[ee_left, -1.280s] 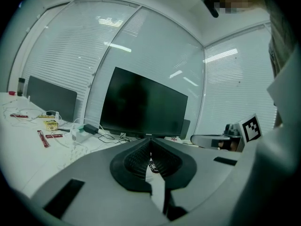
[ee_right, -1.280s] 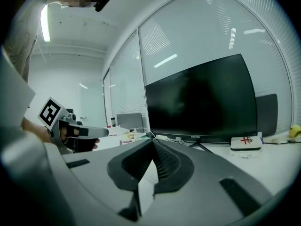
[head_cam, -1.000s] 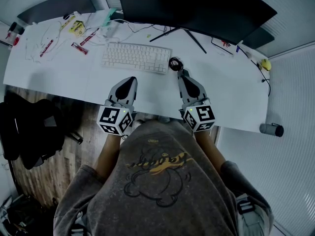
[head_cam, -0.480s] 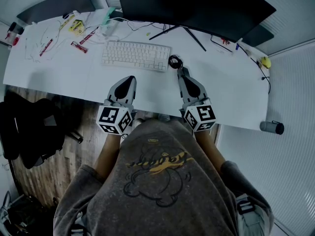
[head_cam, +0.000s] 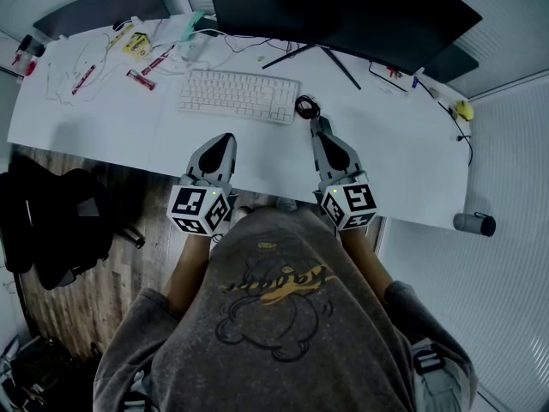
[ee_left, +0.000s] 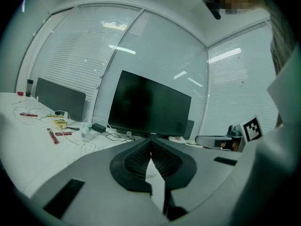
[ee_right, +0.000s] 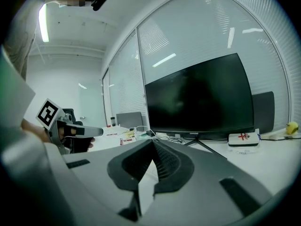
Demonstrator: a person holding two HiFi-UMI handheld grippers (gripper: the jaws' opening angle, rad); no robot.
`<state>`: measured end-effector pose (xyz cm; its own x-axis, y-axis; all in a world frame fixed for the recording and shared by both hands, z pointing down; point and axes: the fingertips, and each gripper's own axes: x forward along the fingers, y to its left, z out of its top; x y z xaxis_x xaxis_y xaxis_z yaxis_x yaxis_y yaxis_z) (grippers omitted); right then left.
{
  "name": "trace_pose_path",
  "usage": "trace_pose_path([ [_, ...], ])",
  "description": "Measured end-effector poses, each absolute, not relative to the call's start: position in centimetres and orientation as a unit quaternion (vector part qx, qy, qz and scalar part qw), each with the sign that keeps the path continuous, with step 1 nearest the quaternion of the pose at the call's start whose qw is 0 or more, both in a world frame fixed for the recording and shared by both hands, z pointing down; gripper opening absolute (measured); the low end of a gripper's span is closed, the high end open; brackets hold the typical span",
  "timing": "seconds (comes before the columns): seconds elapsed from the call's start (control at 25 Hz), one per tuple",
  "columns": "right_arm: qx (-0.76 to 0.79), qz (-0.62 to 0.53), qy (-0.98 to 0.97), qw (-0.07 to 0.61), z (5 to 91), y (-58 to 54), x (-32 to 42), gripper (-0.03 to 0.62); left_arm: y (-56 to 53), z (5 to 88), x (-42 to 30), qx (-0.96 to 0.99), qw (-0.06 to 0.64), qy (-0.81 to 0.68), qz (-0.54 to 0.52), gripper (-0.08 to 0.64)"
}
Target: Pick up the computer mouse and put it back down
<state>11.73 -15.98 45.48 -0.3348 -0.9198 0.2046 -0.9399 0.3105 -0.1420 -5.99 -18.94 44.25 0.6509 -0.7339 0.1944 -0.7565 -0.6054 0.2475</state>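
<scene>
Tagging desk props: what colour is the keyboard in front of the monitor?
White. The compact white keyboard shows best in the head view.

A white keyboard (head_cam: 238, 97) sits on a white desk (head_cam: 103, 131) below a black monitor (head_cam: 343, 11). The grey left gripper (head_cam: 229, 136) and grey right gripper (head_cam: 315, 124) bear black-and-white square markers (head_cam: 199, 209). The floor (head_cam: 154, 230) shows brown wood grain.

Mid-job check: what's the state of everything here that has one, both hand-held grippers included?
Left hand-held gripper: shut, empty.
Right hand-held gripper: shut, empty.
Computer mouse: lying on the desk by the keyboard's right end, not gripped.
Monitor: screen dark.
</scene>
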Motion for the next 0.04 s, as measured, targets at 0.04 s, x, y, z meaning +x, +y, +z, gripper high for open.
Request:
trace_pose_path([
  [0.04,0.574,0.118,-0.809,0.043,45.46,-15.97,11.69,0.006,-18.91,44.23,-6.04,0.895,0.156,-0.417,0.036,0.018],
])
